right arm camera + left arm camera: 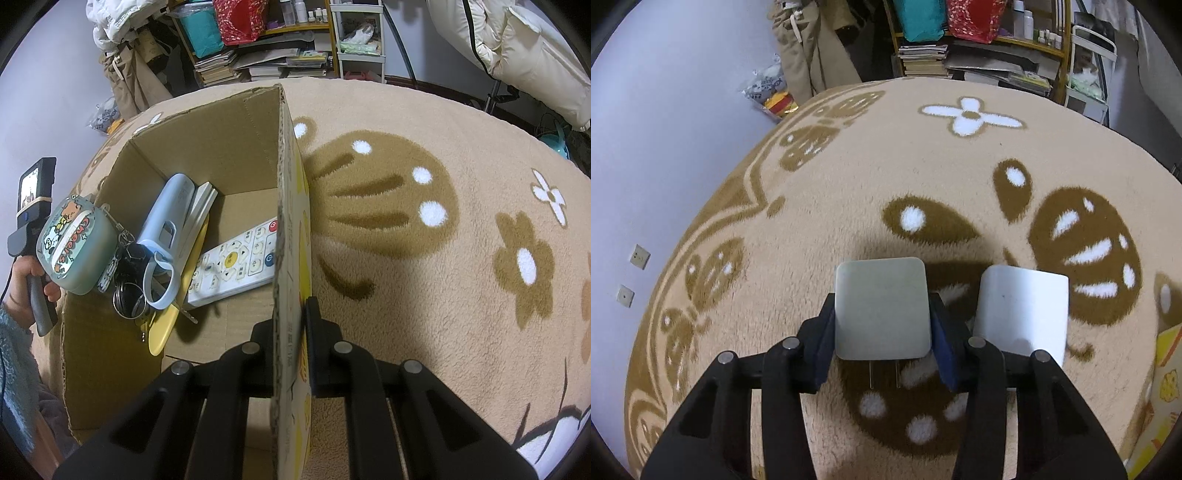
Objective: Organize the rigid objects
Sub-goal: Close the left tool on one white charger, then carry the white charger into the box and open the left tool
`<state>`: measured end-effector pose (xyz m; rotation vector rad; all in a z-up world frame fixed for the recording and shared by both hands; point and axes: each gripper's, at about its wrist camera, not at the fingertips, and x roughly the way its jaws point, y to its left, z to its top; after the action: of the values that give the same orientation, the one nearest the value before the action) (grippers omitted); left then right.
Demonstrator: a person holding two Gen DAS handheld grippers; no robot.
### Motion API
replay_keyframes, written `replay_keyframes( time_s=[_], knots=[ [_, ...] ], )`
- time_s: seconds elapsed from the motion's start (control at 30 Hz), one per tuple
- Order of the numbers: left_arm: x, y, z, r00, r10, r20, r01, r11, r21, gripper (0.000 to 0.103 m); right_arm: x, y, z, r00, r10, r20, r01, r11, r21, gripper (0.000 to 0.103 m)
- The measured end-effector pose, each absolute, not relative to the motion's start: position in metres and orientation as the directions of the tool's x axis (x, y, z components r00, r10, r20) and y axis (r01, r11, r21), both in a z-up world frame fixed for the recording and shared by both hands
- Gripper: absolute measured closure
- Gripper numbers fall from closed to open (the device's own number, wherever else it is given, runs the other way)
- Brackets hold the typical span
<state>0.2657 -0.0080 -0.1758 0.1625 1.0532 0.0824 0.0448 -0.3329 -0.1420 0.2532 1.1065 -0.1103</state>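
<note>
home bedroom | fleece blanket (pixel 923 177) | cluttered bookshelf (pixel 258 55) | hanging coat (pixel 809 48)

A soft tan blanket (pixel 923 177) with brown butterflies and white flowers covers the whole middle of both views. A white block (pixel 1023 310) lies on it at the lower right of the left view. A cardboard box (pixel 221 147) sits on it at the left of the right view.

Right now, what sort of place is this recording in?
Most likely a lived-in room at home, perhaps a bedroom: a plush butterfly-patterned blanket serves as the work surface, a cluttered shelf of books and bags stands behind it, and clothes hang by the wall.
</note>
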Motion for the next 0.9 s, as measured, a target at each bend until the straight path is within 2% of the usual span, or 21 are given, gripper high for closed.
replay_keyframes(
  time_s=[0.23, 0.53, 0.9],
  knots=[
    [0.25, -0.008, -0.149, 0.512, 0.12, -0.851, 0.011, 0.989, 0.146, 0.059, 0.045, -0.333, -0.142, 0.446, 0.037, -0.894, 0.213, 0.966, 0.147, 0.092],
    [0.217, -0.028, -0.093, 0.608, 0.061, -0.792, 0.085, 0.986, 0.141, 0.059, 0.045, -0.333, -0.142, 0.446, 0.038, -0.894, 0.214, 0.965, 0.148, 0.092],
    [0.15, -0.073, -0.022, 0.706, -0.093, -0.702, 0.225, 0.969, 0.098, 0.059, 0.045, -0.332, -0.141, 0.446, 0.038, -0.894, 0.213, 0.966, 0.147, 0.092]
  ],
)
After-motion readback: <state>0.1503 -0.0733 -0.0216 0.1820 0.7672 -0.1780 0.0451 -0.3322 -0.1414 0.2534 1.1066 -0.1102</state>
